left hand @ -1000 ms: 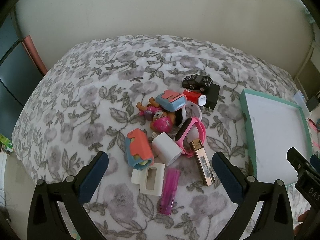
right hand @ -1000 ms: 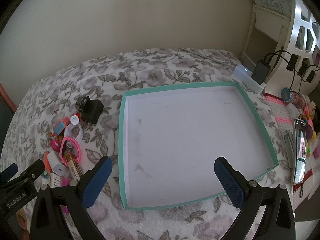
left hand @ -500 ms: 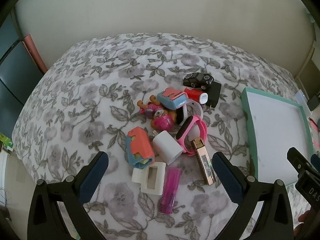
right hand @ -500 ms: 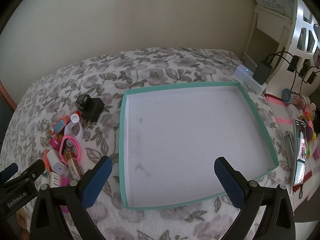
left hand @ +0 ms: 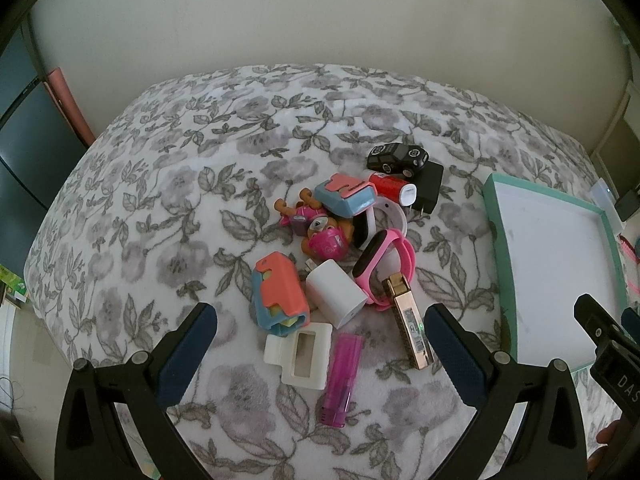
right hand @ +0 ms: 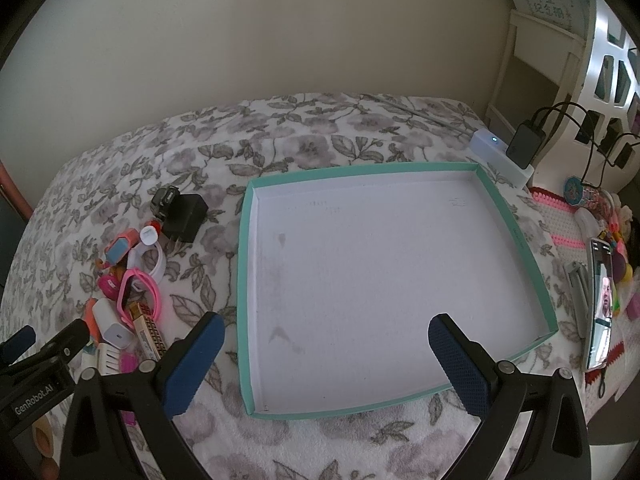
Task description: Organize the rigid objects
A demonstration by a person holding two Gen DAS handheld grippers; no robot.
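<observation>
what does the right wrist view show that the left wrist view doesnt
Only the right wrist view: the whole bare inside of the teal-rimmed white tray, a propped phone and a white charging block beyond it.

Only the left wrist view: the translucent pink lighter in full and the black toy car seen clearly.

Both: the floral bedspread, pink wristband, gold harmonica, black plug adapter, and open grippers, left and right.

A heap of small objects (left hand: 352, 256) lies on the bedspread (left hand: 168, 200), left of the tray (right hand: 244, 264).
</observation>
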